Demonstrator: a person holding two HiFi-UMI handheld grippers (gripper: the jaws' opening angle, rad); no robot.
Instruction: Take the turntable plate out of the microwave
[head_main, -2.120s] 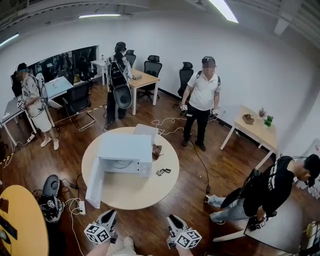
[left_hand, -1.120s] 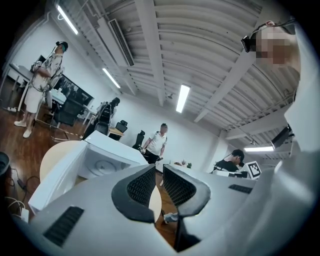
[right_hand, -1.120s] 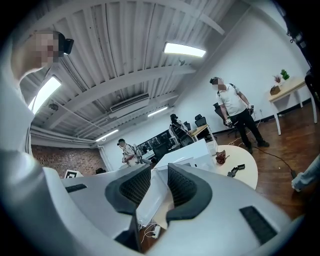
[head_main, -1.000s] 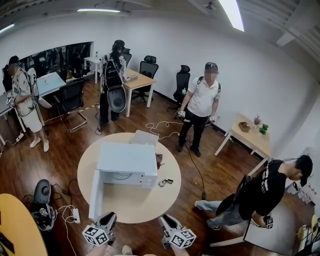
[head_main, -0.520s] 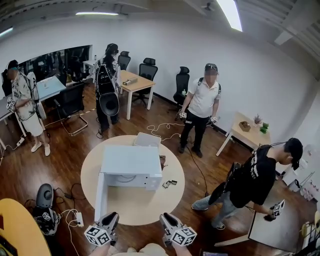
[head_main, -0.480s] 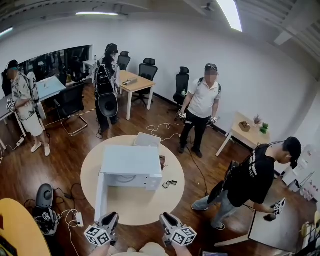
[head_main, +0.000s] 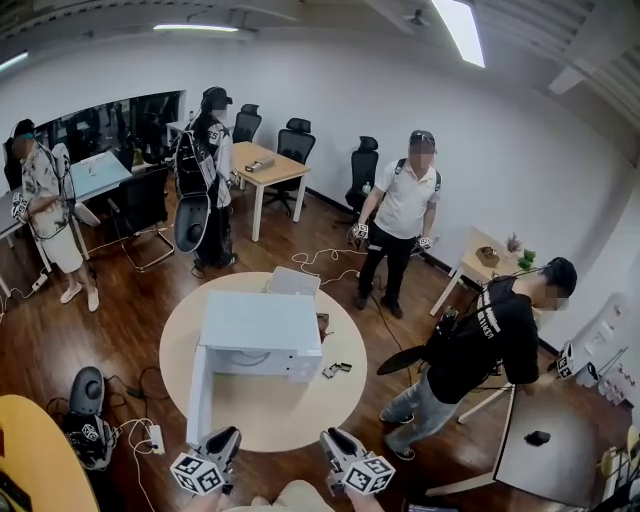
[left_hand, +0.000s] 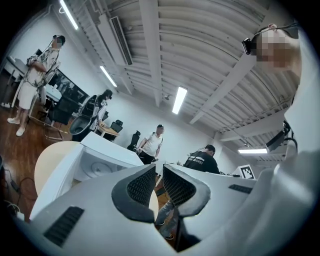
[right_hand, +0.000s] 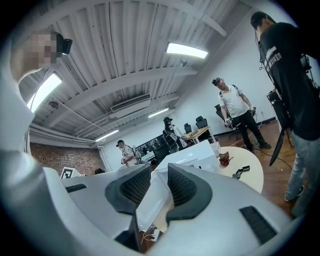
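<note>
A white microwave (head_main: 256, 328) stands on the round table (head_main: 300, 405), its door (head_main: 197, 392) swung open to the left. The turntable plate (left_hand: 95, 168) lies inside the cavity, seen as a pale disc in the left gripper view and only faintly in the head view. My left gripper (head_main: 226, 438) and right gripper (head_main: 331, 438) hover side by side at the table's near edge, well short of the microwave. Both point level towards it. The left gripper (left_hand: 159, 176) shows a narrow gap between its pads, the right gripper (right_hand: 159, 184) a wider one. Nothing is between either pair.
Small dark items (head_main: 336, 369) and a brown object (head_main: 319, 326) lie right of the microwave, a white box (head_main: 293, 281) behind it. A person in black (head_main: 470, 345) stands close to the table's right side, a person in white (head_main: 405, 210) beyond. Cables and a power strip (head_main: 152, 437) lie on the floor at left.
The person in black at the right has risen from a crouch and stepped nearer the table. The person with the backpack at the back has moved left. Both grippers have stayed put.
</note>
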